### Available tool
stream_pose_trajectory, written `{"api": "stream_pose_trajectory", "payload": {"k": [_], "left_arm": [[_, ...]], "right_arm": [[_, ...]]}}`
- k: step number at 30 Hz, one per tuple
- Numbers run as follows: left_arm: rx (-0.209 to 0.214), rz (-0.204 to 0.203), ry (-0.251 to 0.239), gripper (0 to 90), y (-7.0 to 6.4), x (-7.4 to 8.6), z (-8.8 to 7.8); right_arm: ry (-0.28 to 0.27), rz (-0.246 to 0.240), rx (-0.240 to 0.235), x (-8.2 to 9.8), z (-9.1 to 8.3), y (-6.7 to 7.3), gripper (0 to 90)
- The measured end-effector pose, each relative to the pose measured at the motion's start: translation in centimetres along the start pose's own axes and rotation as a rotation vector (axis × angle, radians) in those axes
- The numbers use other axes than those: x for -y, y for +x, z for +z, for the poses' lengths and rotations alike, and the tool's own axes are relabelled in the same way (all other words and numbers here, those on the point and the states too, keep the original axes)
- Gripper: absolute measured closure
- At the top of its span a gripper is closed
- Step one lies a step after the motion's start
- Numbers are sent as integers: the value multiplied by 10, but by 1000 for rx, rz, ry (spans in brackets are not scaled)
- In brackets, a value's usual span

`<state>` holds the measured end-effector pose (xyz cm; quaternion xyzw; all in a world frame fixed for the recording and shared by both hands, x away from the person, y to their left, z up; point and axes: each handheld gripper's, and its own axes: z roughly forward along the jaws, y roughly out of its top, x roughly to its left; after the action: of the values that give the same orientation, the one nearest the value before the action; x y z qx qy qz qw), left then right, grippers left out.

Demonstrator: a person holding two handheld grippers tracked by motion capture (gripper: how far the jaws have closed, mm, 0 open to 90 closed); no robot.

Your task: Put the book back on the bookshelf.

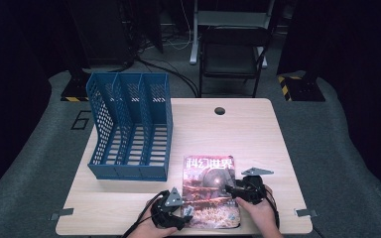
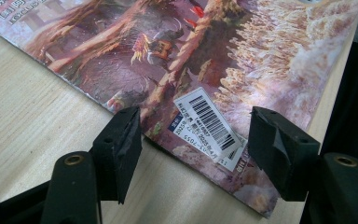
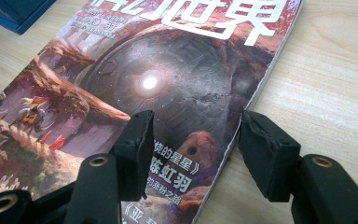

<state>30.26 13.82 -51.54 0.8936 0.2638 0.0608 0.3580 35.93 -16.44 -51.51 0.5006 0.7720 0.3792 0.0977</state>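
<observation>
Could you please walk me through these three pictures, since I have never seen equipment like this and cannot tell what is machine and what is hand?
No robot is here: a person at a wooden table holds a hand-held tool in each hand, each ending in two black jaws. The high view looks down from above; the left gripper sits at the bottom left and the right gripper beside it. The other two pictures come from small cameras riding on those tools, looking along their jaws.

On the table lie a magazine with a colourful science-fiction cover and, behind it to the left, a blue file rack with three slots.

Nothing is gripped yet. In the left gripper view, the open jaws straddle the magazine's corner by the barcode sticker. In the right gripper view, the jaws stand open over the magazine's edge.
</observation>
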Motion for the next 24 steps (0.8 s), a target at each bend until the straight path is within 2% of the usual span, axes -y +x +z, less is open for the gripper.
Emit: {"api": "stream_pose_trajectory", "payload": {"k": [3,4,10,12,22,24], "left_arm": [[4,-9,-1,350,0,0,0],[10,-10,-4,349,1,1,0],[7,-10,-22,350,0,3,0],[3,-11,-26,349,0,3,0],[8,-14,-28,349,1,4,0],[8,-13,-28,349,1,4,0]], "right_arm": [[-6,23,-1,-1,-1,0,448],[-15,15,15,-3,-1,-2,433],[-11,51,36,-5,4,-5,429],[-10,38,34,-5,4,-6,429],[-16,50,15,-7,7,-3,424],[-20,75,12,-7,8,-3,420]]}}
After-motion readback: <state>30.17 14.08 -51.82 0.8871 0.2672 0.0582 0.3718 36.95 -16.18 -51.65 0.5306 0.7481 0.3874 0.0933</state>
